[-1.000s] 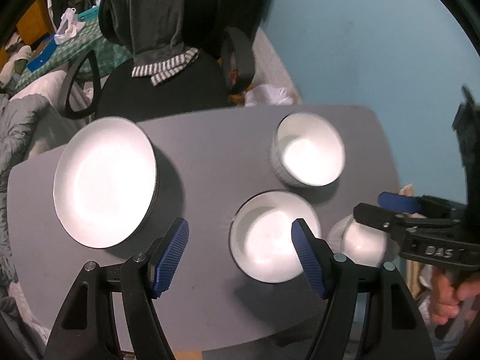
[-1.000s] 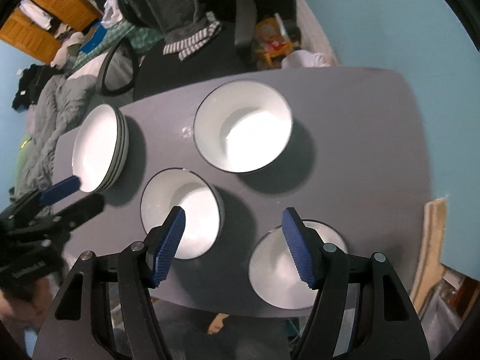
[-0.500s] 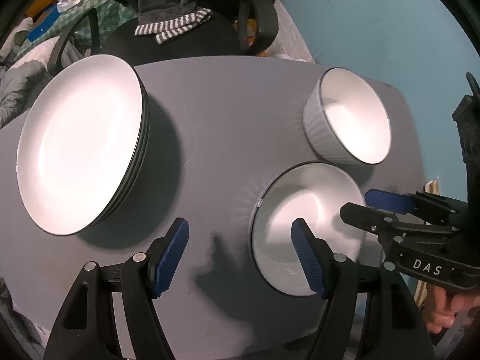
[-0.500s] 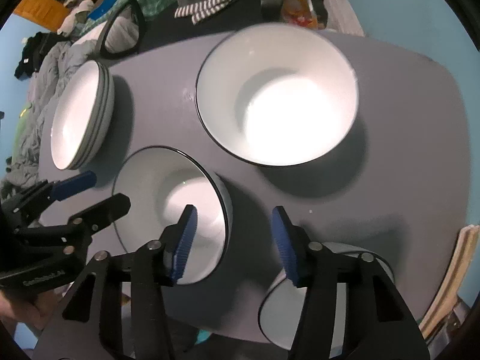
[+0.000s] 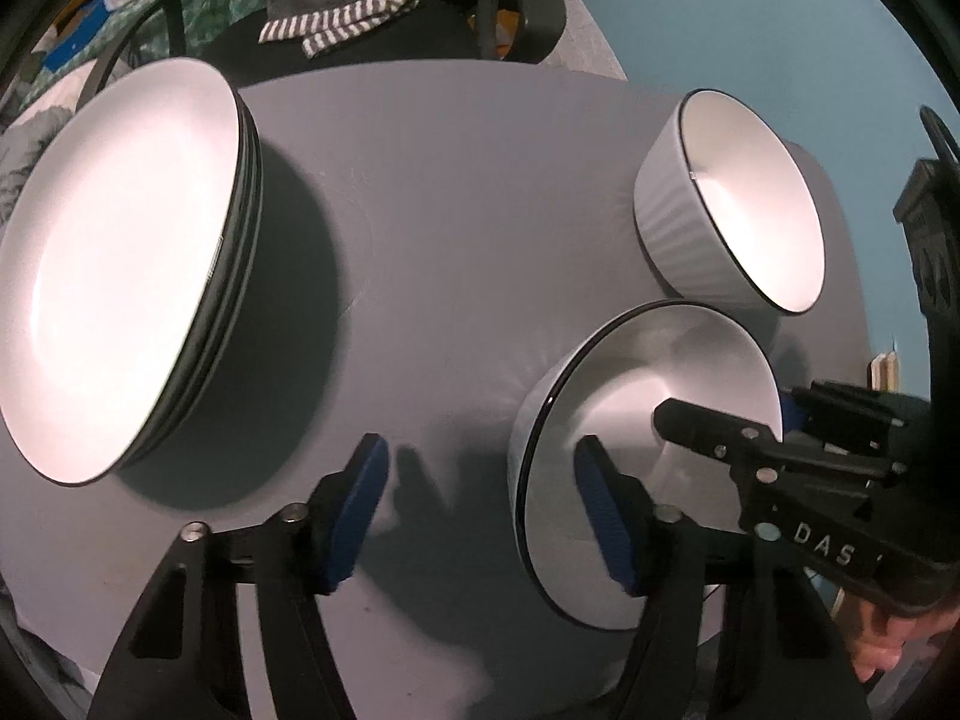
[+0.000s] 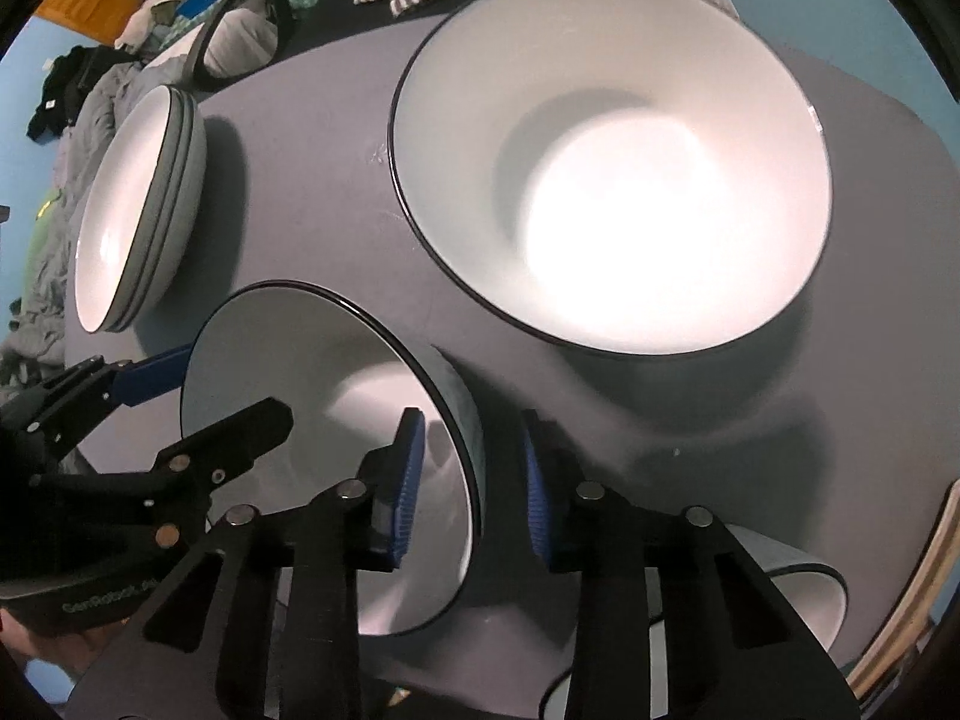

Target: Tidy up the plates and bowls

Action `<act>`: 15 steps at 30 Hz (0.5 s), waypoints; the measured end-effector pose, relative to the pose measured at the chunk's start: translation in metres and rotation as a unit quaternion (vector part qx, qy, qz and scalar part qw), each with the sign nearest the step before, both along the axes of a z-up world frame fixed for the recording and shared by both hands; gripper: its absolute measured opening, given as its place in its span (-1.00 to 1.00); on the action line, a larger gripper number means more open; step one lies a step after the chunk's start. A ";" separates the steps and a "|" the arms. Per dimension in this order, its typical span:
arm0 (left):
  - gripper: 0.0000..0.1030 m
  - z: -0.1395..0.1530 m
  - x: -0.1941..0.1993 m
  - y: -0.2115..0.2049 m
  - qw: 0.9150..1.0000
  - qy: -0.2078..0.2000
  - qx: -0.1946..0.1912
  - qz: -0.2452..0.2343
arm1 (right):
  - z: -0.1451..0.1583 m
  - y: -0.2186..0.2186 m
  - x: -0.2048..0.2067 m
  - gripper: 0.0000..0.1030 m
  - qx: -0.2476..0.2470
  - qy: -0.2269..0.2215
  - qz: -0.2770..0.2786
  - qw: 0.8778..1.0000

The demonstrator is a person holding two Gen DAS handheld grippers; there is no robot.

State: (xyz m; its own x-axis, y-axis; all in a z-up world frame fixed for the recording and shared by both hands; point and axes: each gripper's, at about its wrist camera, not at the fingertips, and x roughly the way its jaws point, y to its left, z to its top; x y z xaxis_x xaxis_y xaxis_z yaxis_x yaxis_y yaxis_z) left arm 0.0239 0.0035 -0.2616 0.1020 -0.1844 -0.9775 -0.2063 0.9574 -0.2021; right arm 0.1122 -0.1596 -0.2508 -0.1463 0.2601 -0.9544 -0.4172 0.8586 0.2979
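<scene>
Both grippers are closing in on the near bowl (image 6: 336,420) since earlier. Right gripper (image 6: 471,486) is narrowing astride its rim, not clamping yet; left gripper (image 5: 480,510) is gaping wide, risking a tip.

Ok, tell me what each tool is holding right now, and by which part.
Nothing is held yet. The right tool is open, straddling the near bowl's rim without clamping it. The left tool is open too, one finger inside that bowl's left rim.
</scene>
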 end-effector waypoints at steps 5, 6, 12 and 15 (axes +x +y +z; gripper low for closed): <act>0.05 -0.009 -0.002 0.003 1.000 0.010 -0.013 0.013 | -0.003 0.001 0.002 -0.57 0.007 0.009 -0.004 1.000; -0.07 -0.011 -0.003 0.003 1.000 0.013 -0.016 0.016 | -0.003 0.001 0.002 -0.58 0.007 0.009 -0.005 1.000; -0.35 -0.017 -0.009 0.002 0.999 0.017 -0.027 0.021 | -0.002 0.002 0.004 -0.67 0.004 0.007 -0.006 1.000; -0.49 -0.018 -0.009 0.000 0.999 0.017 -0.028 0.019 | -0.005 0.005 0.005 -0.69 0.004 0.009 -0.011 1.000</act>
State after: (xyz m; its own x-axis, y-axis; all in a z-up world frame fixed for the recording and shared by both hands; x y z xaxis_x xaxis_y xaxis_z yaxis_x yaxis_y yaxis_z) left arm 0.0152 0.0034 -0.2794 0.0775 -0.2364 -0.9686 -0.2500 0.9359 -0.2484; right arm 0.1175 -0.1549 -0.2556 -0.1579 0.2705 -0.9497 -0.3925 0.8653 0.3117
